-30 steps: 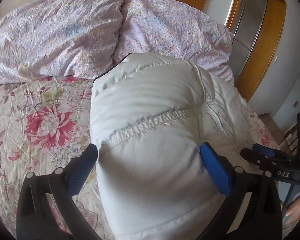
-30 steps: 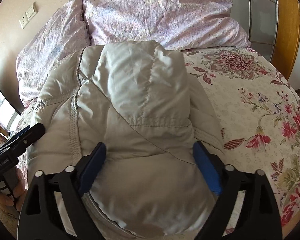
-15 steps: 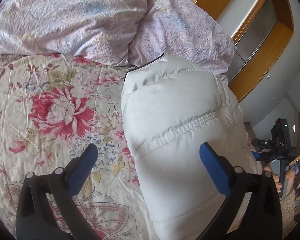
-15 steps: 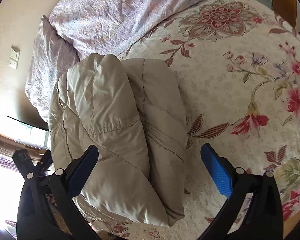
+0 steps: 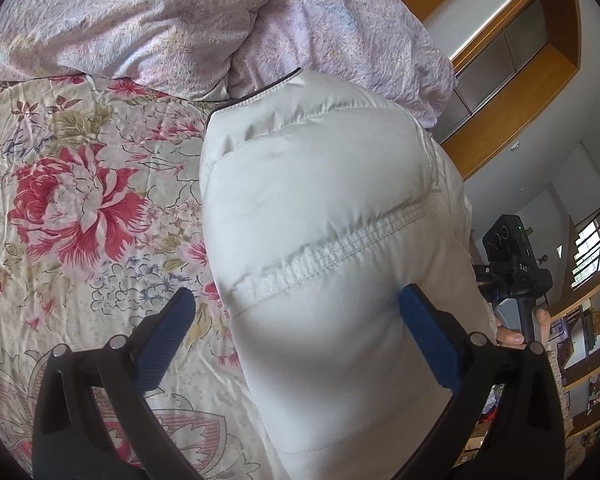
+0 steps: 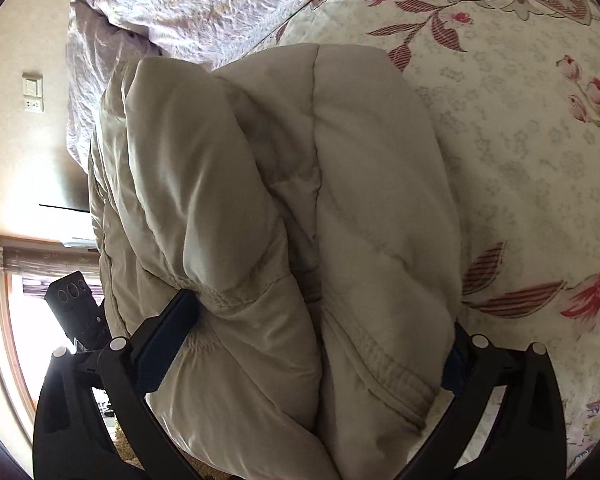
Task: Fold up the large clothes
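A puffy off-white down jacket (image 5: 320,208) lies folded into a thick bundle on the floral bedspread (image 5: 72,200). My left gripper (image 5: 296,340) is open; the jacket's near end bulges between its blue pads, the right pad against the fabric. In the right wrist view the same jacket (image 6: 268,200) shows two stacked folds. My right gripper (image 6: 312,344) is open wide, with the jacket's near end filling the gap between the jaws. The right gripper also shows in the left wrist view (image 5: 516,276) beyond the jacket's right side.
Two lilac pillows (image 5: 140,20) lie at the head of the bed behind the jacket. A wooden-framed wardrobe (image 5: 512,60) stands to the right. The bedspread (image 6: 520,140) stretches to the right of the jacket. A wall with switch plates (image 6: 33,96) is at left.
Both grippers have moved closer to the jacket's near end, and it now bulges between the right gripper's jaws. The jacket itself has stayed in its folded bundle.
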Demonstrator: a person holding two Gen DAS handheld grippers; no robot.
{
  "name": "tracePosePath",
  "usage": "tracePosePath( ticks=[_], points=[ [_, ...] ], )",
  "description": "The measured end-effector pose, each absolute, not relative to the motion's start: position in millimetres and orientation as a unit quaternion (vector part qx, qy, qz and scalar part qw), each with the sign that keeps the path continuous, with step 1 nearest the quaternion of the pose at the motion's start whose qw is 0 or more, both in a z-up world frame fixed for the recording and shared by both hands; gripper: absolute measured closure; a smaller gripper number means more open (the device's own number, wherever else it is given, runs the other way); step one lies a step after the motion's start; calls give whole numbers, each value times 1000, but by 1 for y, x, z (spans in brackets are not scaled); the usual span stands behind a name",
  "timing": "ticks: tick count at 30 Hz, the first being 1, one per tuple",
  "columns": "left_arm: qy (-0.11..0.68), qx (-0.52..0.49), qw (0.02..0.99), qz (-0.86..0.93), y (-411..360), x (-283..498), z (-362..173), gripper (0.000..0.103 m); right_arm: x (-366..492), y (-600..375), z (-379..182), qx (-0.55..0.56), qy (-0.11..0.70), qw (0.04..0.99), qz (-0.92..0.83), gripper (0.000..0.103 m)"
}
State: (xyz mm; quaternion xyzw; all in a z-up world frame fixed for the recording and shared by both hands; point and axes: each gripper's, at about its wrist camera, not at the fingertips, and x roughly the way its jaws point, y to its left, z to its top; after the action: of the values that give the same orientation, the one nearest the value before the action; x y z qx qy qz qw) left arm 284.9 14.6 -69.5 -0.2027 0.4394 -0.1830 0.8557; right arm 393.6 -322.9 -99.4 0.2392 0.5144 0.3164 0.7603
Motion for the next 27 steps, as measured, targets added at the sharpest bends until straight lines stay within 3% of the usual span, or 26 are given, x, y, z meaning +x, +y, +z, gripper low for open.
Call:
tracePosePath(
  ticks=[9,19,27],
  points=[
    [445,-197,853,-191,3,290,-69,2,394,-303,-103,223,502,753,362,1],
    [450,-287,813,-232,10,301,-93,2,399,-297,-110,237,501,748,364,1],
    [441,-284,822,-221,4,305,-89,2,404,-291,-110,239,494,743,383,1]
  ],
)
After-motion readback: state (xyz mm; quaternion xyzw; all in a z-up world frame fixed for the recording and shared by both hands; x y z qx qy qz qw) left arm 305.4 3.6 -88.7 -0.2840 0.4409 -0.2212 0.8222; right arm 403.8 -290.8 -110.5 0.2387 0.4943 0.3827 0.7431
